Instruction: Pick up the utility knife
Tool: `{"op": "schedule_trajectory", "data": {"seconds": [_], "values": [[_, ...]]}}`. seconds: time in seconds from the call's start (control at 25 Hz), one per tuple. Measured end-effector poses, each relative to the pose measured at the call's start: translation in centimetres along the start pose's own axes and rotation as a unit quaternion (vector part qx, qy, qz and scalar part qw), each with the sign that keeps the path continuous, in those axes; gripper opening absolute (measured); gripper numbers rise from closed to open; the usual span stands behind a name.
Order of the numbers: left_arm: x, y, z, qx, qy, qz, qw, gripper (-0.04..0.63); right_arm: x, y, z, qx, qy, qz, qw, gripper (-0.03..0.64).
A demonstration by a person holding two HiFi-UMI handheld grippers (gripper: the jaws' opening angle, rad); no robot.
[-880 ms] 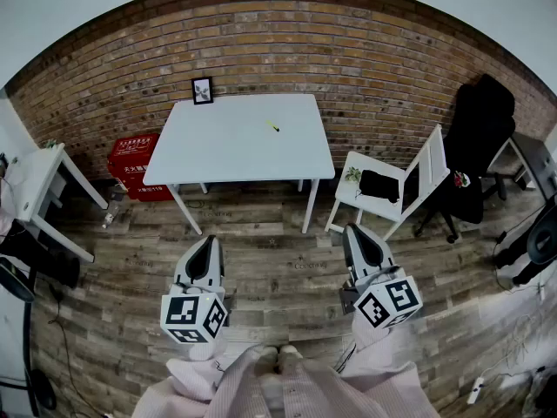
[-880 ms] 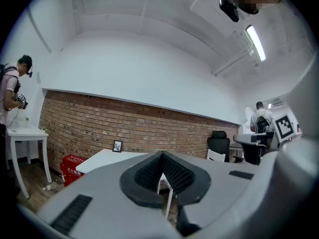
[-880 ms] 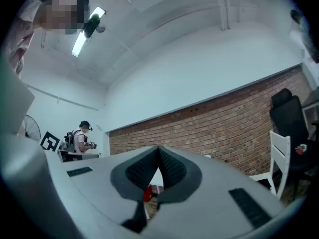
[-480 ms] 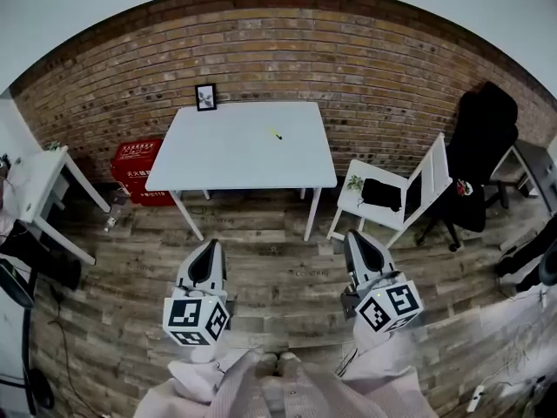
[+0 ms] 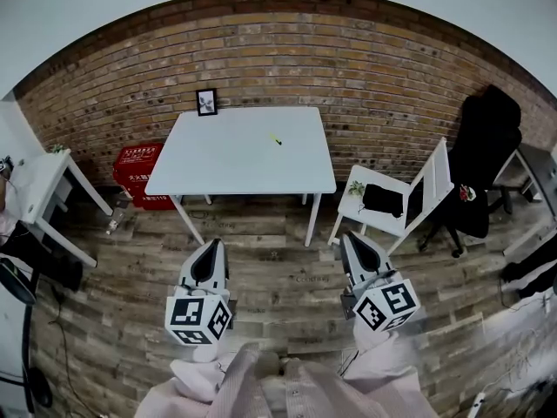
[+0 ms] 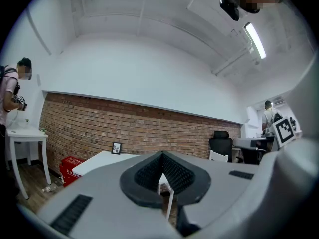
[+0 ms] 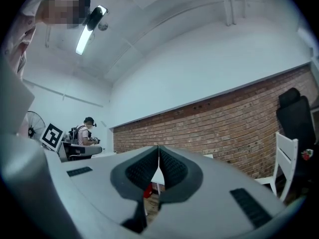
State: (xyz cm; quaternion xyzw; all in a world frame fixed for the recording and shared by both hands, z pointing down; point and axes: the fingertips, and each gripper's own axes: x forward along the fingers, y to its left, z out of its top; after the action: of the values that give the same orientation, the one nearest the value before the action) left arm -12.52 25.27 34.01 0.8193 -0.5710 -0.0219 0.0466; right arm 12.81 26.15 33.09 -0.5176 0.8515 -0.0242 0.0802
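Note:
A small yellow utility knife [image 5: 276, 140] lies on the white table [image 5: 226, 159] against the brick wall, right of the table's middle. Both grippers hang over the wood floor well short of the table. My left gripper [image 5: 210, 248] points level toward the table, its jaws closed tip to tip with nothing between them. My right gripper [image 5: 354, 239] is likewise shut and empty. In the left gripper view the left gripper's tips [image 6: 162, 155] meet in front of the table [image 6: 99, 162]; in the right gripper view the right gripper's tips [image 7: 158, 148] meet too.
A small framed picture [image 5: 206, 102] stands at the table's back left corner. A red box [image 5: 136, 172] sits on the floor to the left, a white side table [image 5: 35, 181] further left. A white chair [image 5: 400, 200] with a black item and a black office chair [image 5: 483, 159] stand right.
The table and wall have shifted slightly lower and nearer in the head view. Both grippers keep their places and stay shut.

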Motion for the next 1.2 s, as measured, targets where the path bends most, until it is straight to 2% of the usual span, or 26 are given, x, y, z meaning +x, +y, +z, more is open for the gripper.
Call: {"op": "schedule_trajectory", "data": {"seconds": [0.2,0.6,0.92,1.2], "values": [[0.3,-0.2,-0.9,-0.003,0.007,0.007,0.9999,-0.006,0.3,-0.8,-0.7,0.007,0.009,0.005,1.0,0.006],[1.6,0.3,-1.2,-0.006,0.018,0.01,0.9998,-0.006,2.0,-1.7,-1.5,0.019,0.019,0.006,1.0,0.147],[4.4,0.8,-2.2,-0.011,0.027,-0.002,0.9996,-0.006,4.0,-3.4,-2.7,0.01,0.033,-0.003,0.999,0.147],[8.4,3.7,-2.7,-0.021,0.035,0.002,0.9992,-0.006,8.2,-5.0,-3.7,0.023,0.041,-0.012,0.999,0.147]]}}
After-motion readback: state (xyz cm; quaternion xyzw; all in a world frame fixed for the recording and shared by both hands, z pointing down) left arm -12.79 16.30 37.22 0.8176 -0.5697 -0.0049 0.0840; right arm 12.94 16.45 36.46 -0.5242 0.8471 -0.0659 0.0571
